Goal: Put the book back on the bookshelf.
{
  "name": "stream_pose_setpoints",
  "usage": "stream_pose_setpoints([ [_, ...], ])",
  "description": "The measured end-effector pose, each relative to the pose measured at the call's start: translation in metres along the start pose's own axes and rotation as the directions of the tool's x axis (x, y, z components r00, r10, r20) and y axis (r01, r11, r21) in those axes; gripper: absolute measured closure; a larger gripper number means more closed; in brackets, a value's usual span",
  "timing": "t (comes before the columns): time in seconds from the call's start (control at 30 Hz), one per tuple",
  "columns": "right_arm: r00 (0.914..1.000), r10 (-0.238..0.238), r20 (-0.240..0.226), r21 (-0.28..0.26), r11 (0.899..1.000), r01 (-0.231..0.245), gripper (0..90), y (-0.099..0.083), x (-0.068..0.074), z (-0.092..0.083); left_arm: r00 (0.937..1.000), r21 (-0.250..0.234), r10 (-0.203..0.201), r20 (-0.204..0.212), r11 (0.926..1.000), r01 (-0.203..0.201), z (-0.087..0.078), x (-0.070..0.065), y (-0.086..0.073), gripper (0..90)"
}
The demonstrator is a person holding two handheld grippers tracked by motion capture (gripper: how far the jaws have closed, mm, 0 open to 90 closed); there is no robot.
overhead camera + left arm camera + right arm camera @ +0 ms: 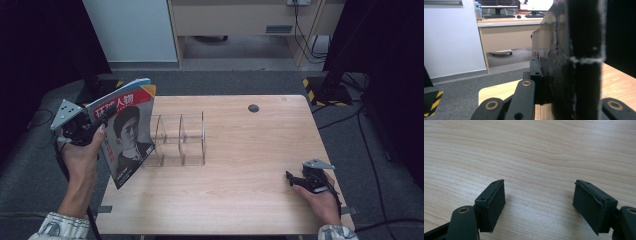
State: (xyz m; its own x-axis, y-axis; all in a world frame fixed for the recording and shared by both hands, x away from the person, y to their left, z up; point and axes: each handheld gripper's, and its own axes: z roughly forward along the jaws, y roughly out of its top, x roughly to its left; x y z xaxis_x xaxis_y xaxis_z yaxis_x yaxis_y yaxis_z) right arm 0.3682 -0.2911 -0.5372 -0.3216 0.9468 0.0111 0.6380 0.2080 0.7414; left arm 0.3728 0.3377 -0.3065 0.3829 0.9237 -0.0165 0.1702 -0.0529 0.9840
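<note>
Left tool (95,122) clamped on the magazine (127,132), held upright and tilted at the worktop's (240,165) left edge, just beside the clear divider rack (180,140), probably so it can drop into a slot. Right tool (300,181) rests open and empty, clear of the work.

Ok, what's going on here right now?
A person works at a wooden table with a gripper in each hand. The left gripper is shut on a magazine and holds it upright and tilted above the table's left edge, beside a clear divider rack that looks empty. The right gripper rests low at the table's right side with its jaws open and nothing between them.
</note>
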Motion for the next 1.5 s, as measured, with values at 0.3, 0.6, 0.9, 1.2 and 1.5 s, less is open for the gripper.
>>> stream_pose_setpoints([
  [0.3,1.0,-0.001,0.0,0.0,1.0,0.001,25.8,0.0,0.0,0.0,0.9984,-0.012,0.043,-0.037,0.999,-0.043,0.023,-0.009,-0.005,86.6],
  [0.6,1.0,-0.004,-0.001,-0.001,1.0,0.004,25.8,0.0,0.0,0.0,0.999,-0.054,0.01,-0.043,0.9984,-0.013,0.031,-0.009,-0.017,86.6],
  [0.9,1.0,-0.002,-0.003,-0.001,1.0,0.002,25.8,-0.001,0.001,-0.001,0.9998,-0.117,-0.001,-0.02,0.9931,-0.001,0.029,-0.008,-0.024,86.6],
  [1.2,1.0,-0.004,-0.002,-0.002,1.0,0.004,25.8,-0.001,0.001,-0.001,0.9994,-0.152,-0.034,-0.001,0.9878,0.033,0.025,-0.004,-0.03,86.7],
  [1.5,1.0,-0.004,-0.003,-0.001,1.0,0.004,25.8,-0.001,0.001,-0.002,0.9992,-0.174,-0.041,0.001,0.9838,0.041,0.022,-0.003,-0.032,86.6],
])
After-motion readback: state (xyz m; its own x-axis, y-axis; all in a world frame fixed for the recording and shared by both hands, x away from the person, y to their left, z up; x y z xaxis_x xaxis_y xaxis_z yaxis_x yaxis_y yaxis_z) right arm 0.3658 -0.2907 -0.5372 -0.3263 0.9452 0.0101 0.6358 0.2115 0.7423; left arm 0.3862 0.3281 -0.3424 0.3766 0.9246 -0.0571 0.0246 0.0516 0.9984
